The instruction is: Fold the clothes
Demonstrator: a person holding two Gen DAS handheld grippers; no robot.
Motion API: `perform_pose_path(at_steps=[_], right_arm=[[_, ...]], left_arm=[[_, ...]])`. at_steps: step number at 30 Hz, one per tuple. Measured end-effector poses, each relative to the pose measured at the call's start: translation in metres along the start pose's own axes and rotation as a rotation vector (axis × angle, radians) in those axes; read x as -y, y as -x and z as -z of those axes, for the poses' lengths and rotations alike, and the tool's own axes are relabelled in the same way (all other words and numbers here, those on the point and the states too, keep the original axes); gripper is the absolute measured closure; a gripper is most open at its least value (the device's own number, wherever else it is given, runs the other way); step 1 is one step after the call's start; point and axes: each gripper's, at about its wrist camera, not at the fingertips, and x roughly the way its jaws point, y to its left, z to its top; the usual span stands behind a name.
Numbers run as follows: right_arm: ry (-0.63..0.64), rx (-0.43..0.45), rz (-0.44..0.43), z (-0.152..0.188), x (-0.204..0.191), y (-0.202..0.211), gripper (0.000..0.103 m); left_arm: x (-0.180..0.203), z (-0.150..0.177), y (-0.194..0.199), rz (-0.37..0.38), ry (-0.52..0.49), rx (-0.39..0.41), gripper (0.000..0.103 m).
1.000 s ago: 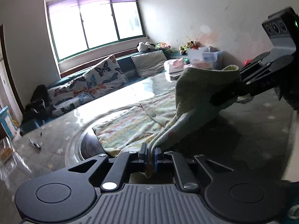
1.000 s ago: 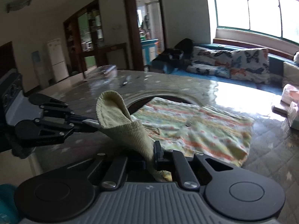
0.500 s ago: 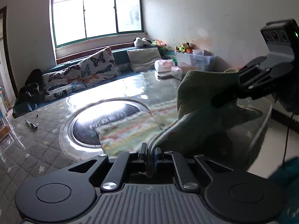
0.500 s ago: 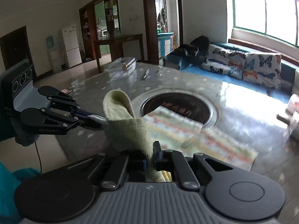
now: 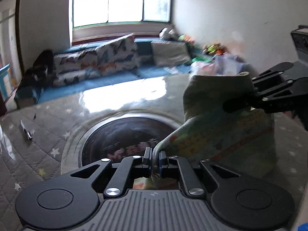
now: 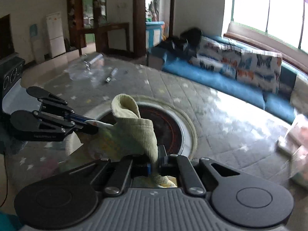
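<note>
Garment (image 5: 217,134) now lifted off table (image 5: 48,134)

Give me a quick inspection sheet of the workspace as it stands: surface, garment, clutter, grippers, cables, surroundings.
Surface: round table under a grey quilted star-print cover, with a dark circular inset in the middle.
Job's things: one pale green patterned garment, lifted and hanging between both grippers.
Clutter: small pen-like item and clear plastic packaging on the far side; blurred items at the right edge, cannot tell what.
Grippers: left gripper shut on the garment; right gripper shut on its ribbed edge.
Cables: thin dark cable at the left edge of the right wrist view.
Surroundings: window, blue bench with butterfly-print cushions, white fridge.
</note>
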Motion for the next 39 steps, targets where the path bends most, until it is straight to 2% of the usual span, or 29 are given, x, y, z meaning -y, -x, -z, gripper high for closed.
perform_pose_path(at_steps=[4, 6, 8, 9, 13, 17, 21, 23, 28, 32, 39], right_arm=[[-0.062, -0.005, 0.046, 0.015, 0.012, -0.023, 0.078], [-0.089, -0.001, 0.069, 0.025, 0.017, -0.03, 0.076], [-0.115, 0.002, 0.093, 0.034, 0.022, -0.036, 0.061], [-0.126, 0.012, 0.099, 0.039, 0.023, -0.031, 0.06], [-0.171, 0.032, 0.107, 0.059, 0.024, -0.011, 0.059], [-0.253, 0.026, 0.112, 0.085, 0.03, -0.006, 0.057], [-0.339, -0.004, 0.165, 0.111, 0.038, -0.008, 0.058], [-0.371, 0.007, 0.161, 0.122, 0.043, -0.003, 0.061], [-0.346, 0.02, 0.173, 0.11, 0.04, 0.008, 0.061], [-0.343, 0.06, 0.13, 0.089, 0.037, 0.0, 0.061], [-0.34, 0.033, 0.073, 0.064, 0.035, -0.041, 0.065]], left_arm=[[-0.018, -0.001, -0.041, -0.017, 0.045, -0.078, 0.093], [-0.021, 0.002, -0.046, -0.031, 0.063, -0.09, 0.09], [-0.024, 0.005, -0.049, -0.044, 0.077, -0.097, 0.088], [-0.025, 0.006, -0.05, -0.05, 0.084, -0.1, 0.085], [-0.025, 0.006, -0.048, -0.084, 0.108, -0.1, 0.069], [-0.025, 0.006, -0.051, -0.123, 0.125, -0.103, 0.06], [-0.027, 0.005, -0.051, -0.18, 0.122, -0.099, 0.054], [-0.028, 0.004, -0.051, -0.211, 0.119, -0.096, 0.054], [-0.044, 0.0, -0.051, -0.284, 0.174, -0.104, 0.055], [-0.039, -0.004, -0.04, -0.251, 0.192, -0.077, 0.057], [-0.002, -0.02, -0.05, -0.076, 0.18, -0.07, 0.059]])
